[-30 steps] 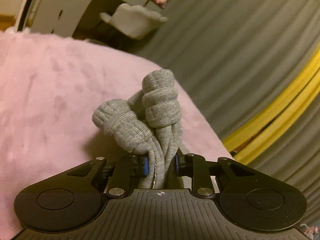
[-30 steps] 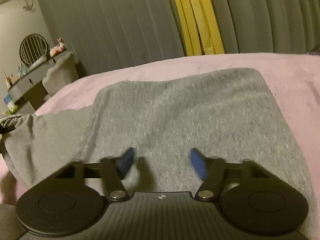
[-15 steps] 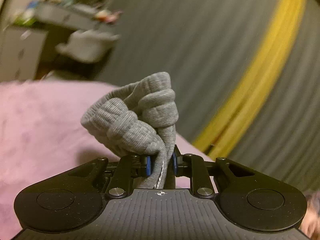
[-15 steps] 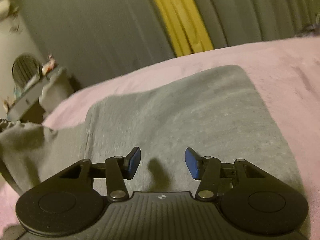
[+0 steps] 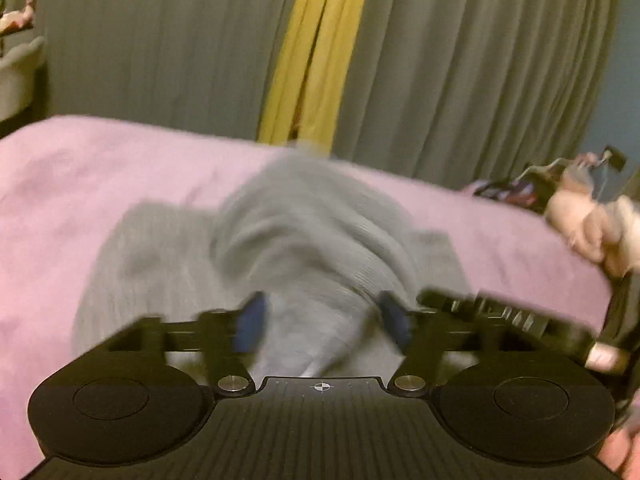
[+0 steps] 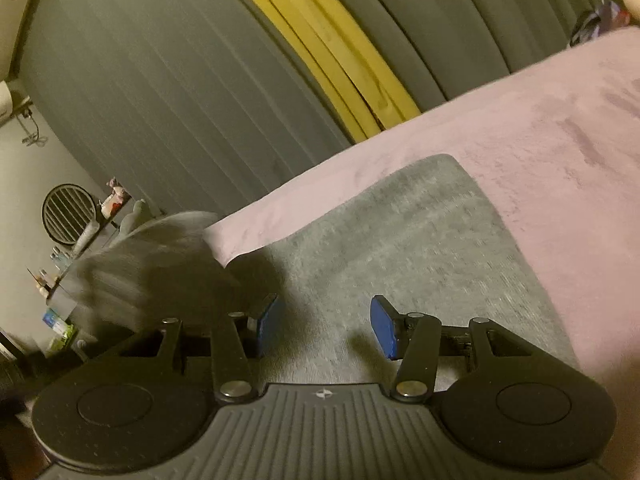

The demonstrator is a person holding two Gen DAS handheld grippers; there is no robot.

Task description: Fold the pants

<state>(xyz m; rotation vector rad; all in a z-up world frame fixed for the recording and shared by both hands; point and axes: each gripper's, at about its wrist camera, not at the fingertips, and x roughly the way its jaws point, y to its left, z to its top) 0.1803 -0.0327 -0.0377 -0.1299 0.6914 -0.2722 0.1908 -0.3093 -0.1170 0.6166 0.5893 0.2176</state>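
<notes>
**Both grippers spread wide over the grey pants**

The left gripper (image 5: 322, 320) has its blue pads apart, with a blurred heap of the grey pants (image 5: 304, 240) lying between and beyond them on the pink blanket (image 5: 80, 168). The right gripper (image 6: 324, 330) gapes too, holding nothing, above a flat stretch of the same cloth. Behind the bed hang grey curtains (image 5: 460, 60) with a yellow strip (image 5: 316, 52)
</notes>
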